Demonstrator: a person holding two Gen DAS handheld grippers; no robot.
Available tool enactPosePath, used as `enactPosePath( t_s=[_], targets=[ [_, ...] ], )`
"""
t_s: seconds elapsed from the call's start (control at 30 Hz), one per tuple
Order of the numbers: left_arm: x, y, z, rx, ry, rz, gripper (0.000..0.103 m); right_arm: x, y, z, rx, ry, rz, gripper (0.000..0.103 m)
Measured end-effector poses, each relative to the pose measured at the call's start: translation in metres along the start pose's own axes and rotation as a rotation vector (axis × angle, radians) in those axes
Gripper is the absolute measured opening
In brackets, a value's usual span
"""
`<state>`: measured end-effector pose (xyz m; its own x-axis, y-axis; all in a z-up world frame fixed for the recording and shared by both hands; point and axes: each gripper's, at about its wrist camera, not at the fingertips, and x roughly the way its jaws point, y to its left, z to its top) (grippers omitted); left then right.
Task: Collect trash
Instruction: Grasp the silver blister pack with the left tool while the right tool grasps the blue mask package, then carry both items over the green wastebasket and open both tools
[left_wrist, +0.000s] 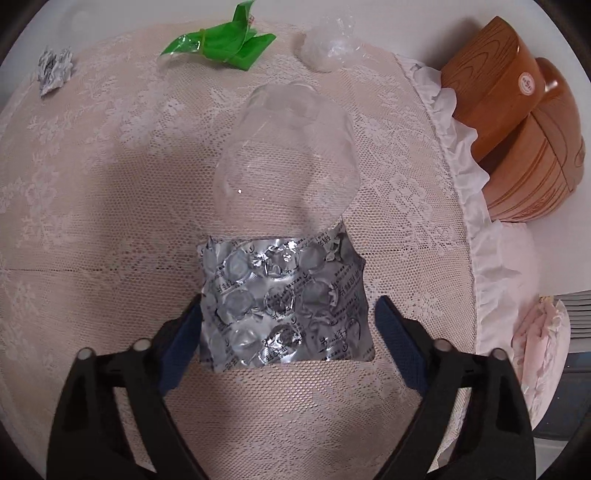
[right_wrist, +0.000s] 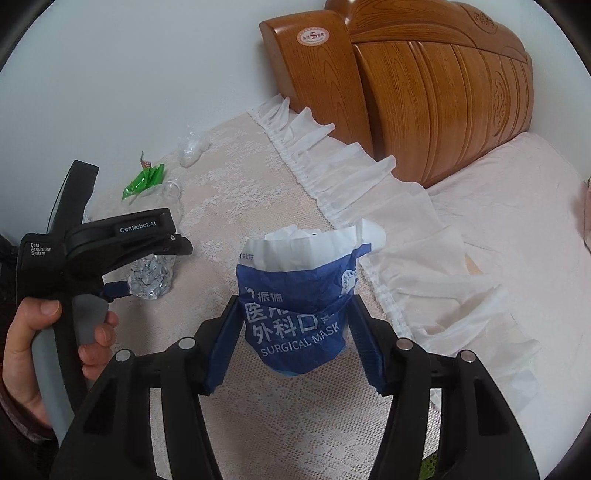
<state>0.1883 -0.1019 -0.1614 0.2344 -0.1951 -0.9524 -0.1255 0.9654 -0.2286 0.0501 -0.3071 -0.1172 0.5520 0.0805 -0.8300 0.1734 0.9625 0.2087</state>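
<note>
A silver blister pack (left_wrist: 284, 302) lies on the lace tablecloth (left_wrist: 110, 184) between the fingers of my left gripper (left_wrist: 290, 314), which is open; the left pad touches its edge, the right pad is apart. A clear plastic cup (left_wrist: 288, 147) lies on its side just beyond it. My right gripper (right_wrist: 295, 325) is shut on a blue surgical mask bag (right_wrist: 295, 302) with white paper in its open top, held above the table. The left gripper (right_wrist: 122, 288) and blister pack (right_wrist: 153, 277) also show in the right wrist view.
A green wrapper (left_wrist: 221, 44), a clear crumpled plastic (left_wrist: 328, 48) and a crumpled foil ball (left_wrist: 53, 70) lie at the table's far edge by the wall. A wooden headboard (right_wrist: 424, 92) and a bed (right_wrist: 517, 206) stand to the right past the white frill (right_wrist: 351, 173).
</note>
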Motion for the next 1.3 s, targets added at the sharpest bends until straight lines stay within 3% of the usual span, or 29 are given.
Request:
enactPosePath(
  t_s=[0.17, 0.4, 0.7, 0.93, 1.13, 1.3],
  targets=[
    [-0.003, -0.004, -0.001, 0.076, -0.012, -0.007, 0.065, -0.005, 0.001, -0.006, 0.003, -0.001, 0.005, 0.059],
    [-0.039, 0.01, -0.02, 0.177, -0.072, -0.024, 0.064, -0.02, 0.014, -0.017, -0.011, -0.022, 0.01, 0.059],
    [-0.106, 0.045, -0.092, 0.407, -0.133, -0.073, 0.064, -0.047, 0.044, -0.053, -0.024, -0.019, 0.036, 0.059],
    [-0.125, 0.067, -0.138, 0.515, -0.129, -0.067, 0.064, -0.059, 0.062, -0.095, -0.029, 0.023, 0.044, 0.059],
    [-0.133, 0.05, -0.158, 0.598, -0.134, -0.11, 0.064, -0.074, 0.053, -0.113, 0.005, 0.001, 0.014, 0.059],
    [-0.133, 0.012, -0.188, 0.728, -0.107, -0.165, 0.064, -0.096, 0.023, -0.131, 0.076, -0.024, -0.055, 0.059]
  ],
)
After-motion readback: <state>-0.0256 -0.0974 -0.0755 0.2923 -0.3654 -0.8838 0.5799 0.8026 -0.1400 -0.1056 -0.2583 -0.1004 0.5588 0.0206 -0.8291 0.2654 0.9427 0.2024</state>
